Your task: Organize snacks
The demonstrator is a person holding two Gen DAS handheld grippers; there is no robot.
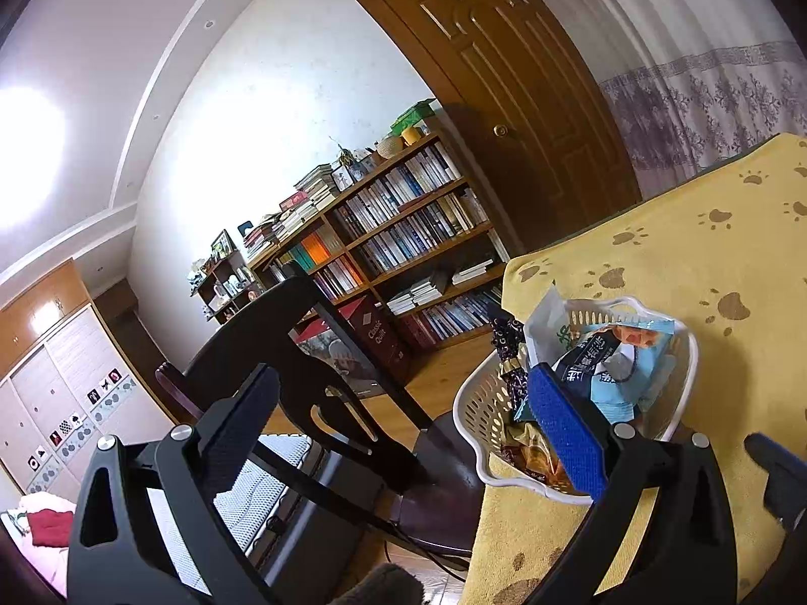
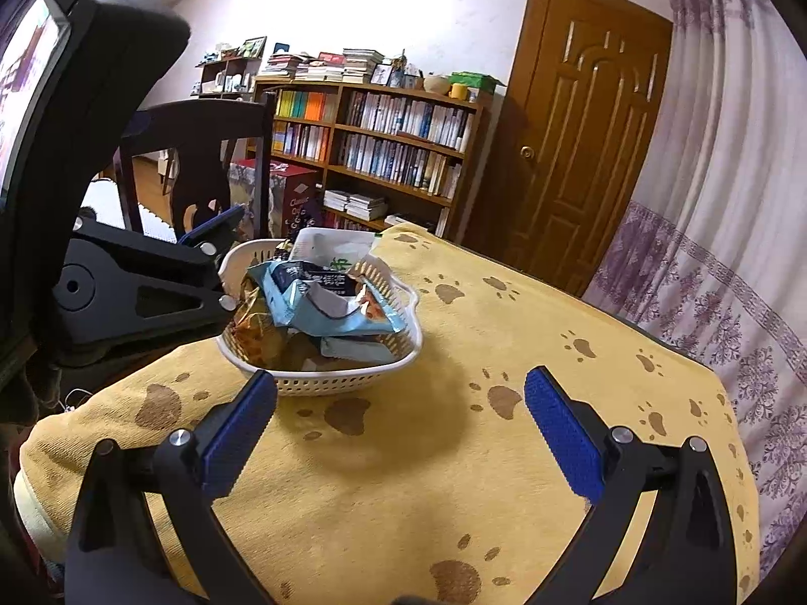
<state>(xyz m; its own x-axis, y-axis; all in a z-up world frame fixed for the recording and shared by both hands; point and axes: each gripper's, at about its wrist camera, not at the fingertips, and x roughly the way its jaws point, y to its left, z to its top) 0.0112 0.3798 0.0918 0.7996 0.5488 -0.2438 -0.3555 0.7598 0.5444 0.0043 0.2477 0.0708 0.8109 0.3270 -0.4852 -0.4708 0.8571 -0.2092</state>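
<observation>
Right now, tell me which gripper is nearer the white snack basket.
Left. The left gripper is open at the white snack basket's rim; the right gripper hovers open, short of it.

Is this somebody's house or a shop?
Most likely a home, maybe a living or dining room. There's a full bookshelf by a wooden door, patterned curtains, and a table with a paw-print cloth holding a white basket of snacks.

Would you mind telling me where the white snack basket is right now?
The white basket sits on the yellow paw-print cloth near the table edge by the dark chair. In the right wrist view it is left of centre, with the open left gripper at its rim.
</observation>
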